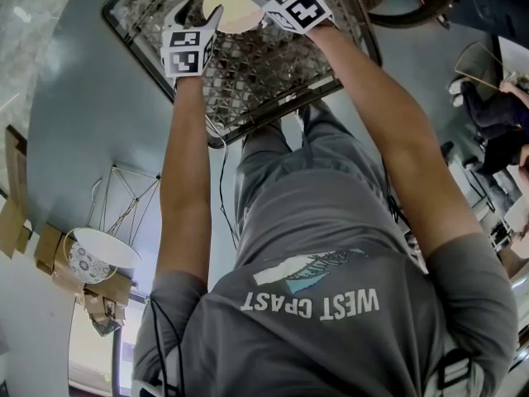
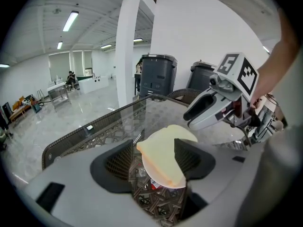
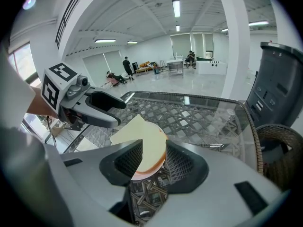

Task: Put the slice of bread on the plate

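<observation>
Bread, one pale soft slice [image 2: 166, 145], lies on one small round white plate [image 2: 147, 167] atop the single glass-topped wicker table [image 1: 273, 69]. We hold two grippers around it: our left gripper [image 2: 154, 145] and our right gripper [image 3: 154, 144], both with jaws spread wide, neither clamping the slice.

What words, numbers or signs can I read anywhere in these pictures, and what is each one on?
"WEST COAST": on the person's grey T-shirt, upside down in the head view.
Marker cubes: only black-and-white square patterns, no letters or numbers.
Small red label showing by the near rim of the plate: too small to read.
Nothing else legible.
</observation>
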A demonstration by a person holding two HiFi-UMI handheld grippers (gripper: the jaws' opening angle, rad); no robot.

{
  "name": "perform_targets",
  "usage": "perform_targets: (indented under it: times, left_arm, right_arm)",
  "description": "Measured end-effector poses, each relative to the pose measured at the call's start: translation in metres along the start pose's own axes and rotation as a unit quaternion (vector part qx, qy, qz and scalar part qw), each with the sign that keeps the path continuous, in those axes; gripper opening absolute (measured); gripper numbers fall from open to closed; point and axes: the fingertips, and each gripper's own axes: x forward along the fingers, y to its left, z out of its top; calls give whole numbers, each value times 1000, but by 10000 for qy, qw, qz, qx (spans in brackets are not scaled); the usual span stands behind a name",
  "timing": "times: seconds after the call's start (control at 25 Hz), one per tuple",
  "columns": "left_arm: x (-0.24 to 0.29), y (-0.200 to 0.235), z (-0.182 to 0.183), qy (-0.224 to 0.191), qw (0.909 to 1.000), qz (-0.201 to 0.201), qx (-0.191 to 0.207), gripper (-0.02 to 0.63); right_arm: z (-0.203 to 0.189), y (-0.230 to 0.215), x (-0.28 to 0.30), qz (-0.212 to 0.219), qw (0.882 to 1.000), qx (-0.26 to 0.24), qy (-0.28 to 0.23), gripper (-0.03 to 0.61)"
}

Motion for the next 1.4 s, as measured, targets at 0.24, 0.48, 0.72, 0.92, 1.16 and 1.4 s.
perform_targets:
  times: [0.24, 0.48, 0.72, 0.92, 1.16, 1.4]
  left_arm:
    - [-28, 2, 32, -435, 9989, 140, -64, 261]
    - [-79, -1, 94, -1259, 9917, 223, -95, 261]
    - [-155, -20, 175, -2269, 9737, 217, 11, 258]
    - [-234, -54, 246, -3161, 9482, -84, 316, 172]
    - [-355, -119, 318, -4096, 9042, -693, 991, 8]
    - [-436, -161, 355, -4602, 8689, -507, 1754, 8]
  right_arm:
    - [22, 2, -26, 4, 9991, -4, -414, 127]
    - [78, 4, -90, -9, 9890, -20, -1480, 125]
    - [151, 29, -206, 119, 9522, -316, -3035, 6]
    - [204, 68, -319, 473, 9123, -722, -4002, 6]
    - [240, 126, -447, 822, 8741, -1300, -4607, 8]
    - [246, 156, -512, 856, 8833, -1635, -4310, 6]
